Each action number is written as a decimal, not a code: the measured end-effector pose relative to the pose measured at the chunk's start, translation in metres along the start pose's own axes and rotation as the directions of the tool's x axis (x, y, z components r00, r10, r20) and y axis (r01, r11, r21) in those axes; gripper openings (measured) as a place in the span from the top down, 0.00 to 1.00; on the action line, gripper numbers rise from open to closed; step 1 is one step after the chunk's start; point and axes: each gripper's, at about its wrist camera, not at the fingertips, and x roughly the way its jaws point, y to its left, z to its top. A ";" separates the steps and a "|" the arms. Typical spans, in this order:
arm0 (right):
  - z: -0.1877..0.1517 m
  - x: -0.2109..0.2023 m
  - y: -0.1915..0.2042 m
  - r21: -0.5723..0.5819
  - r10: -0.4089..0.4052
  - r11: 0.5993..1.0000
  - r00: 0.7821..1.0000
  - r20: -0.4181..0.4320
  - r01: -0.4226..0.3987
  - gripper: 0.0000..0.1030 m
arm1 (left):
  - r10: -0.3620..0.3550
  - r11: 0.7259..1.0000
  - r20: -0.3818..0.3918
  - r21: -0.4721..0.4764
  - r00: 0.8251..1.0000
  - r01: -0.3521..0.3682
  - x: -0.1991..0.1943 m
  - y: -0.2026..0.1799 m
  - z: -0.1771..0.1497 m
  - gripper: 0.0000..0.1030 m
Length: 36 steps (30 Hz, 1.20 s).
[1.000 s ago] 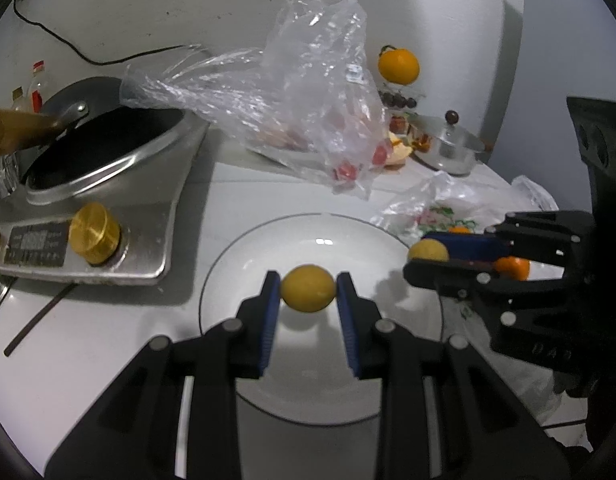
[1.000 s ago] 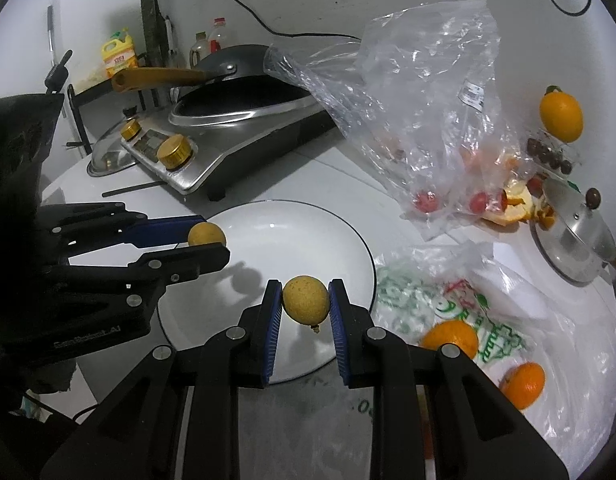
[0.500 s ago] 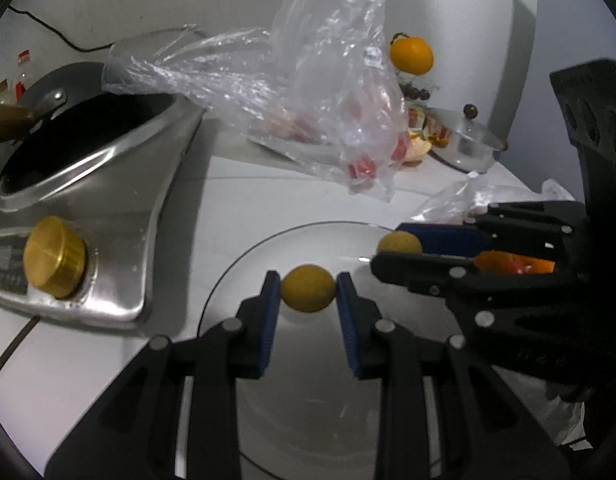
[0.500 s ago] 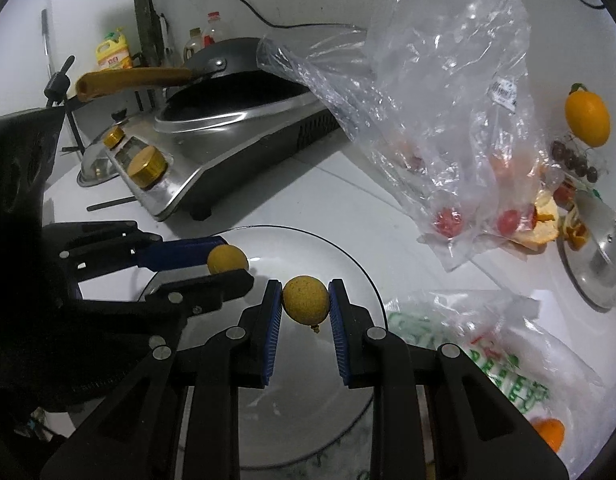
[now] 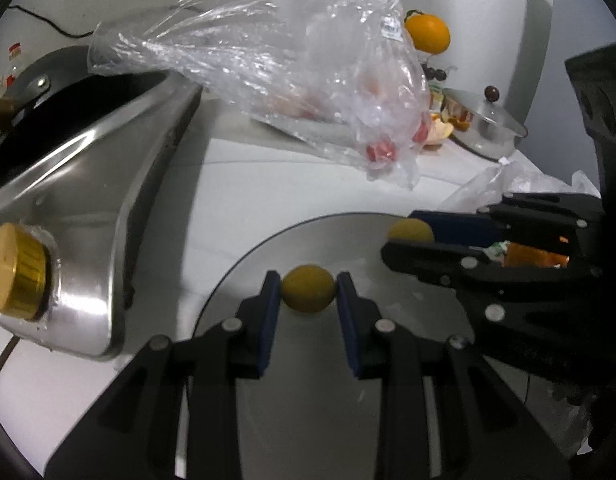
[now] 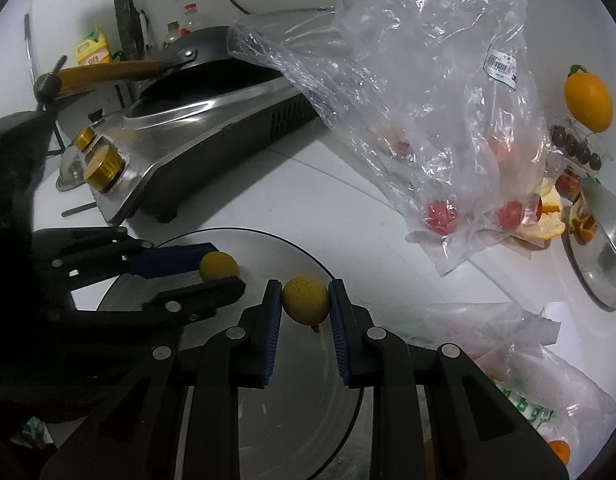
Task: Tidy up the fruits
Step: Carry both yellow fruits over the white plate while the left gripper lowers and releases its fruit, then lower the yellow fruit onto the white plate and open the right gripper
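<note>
Brushed-metal stove [image 6: 211, 120], crinkled clear plastic bag [image 6: 408, 92] (glossy), smooth glazed plate [image 5: 388, 392].

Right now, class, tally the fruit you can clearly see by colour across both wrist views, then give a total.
Yellow round fruit held in grippers over the white plate: 2 (left gripper's, right gripper's)
Orange citrus by the wall: 1
Orange fruit in the printed bag: 1
Red fruit in the clear bag: 2
Total: 6
</note>
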 end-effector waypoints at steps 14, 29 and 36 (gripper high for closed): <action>0.001 0.008 0.000 0.012 0.031 0.999 0.999 -0.016 -0.031 0.75 | 0.016 1.000 -0.038 -0.001 0.999 -0.016 -0.003 -0.001 0.002 0.66; 0.008 0.017 0.017 -0.004 0.032 0.999 0.998 -0.045 -0.032 0.75 | 0.043 0.999 0.014 -0.007 0.999 -0.043 -0.048 0.006 -0.014 0.59; 0.011 0.022 0.020 -0.015 0.009 1.000 0.998 -0.063 -0.010 0.75 | 0.044 0.999 0.016 -0.032 0.999 -0.043 -0.054 0.014 -0.022 0.59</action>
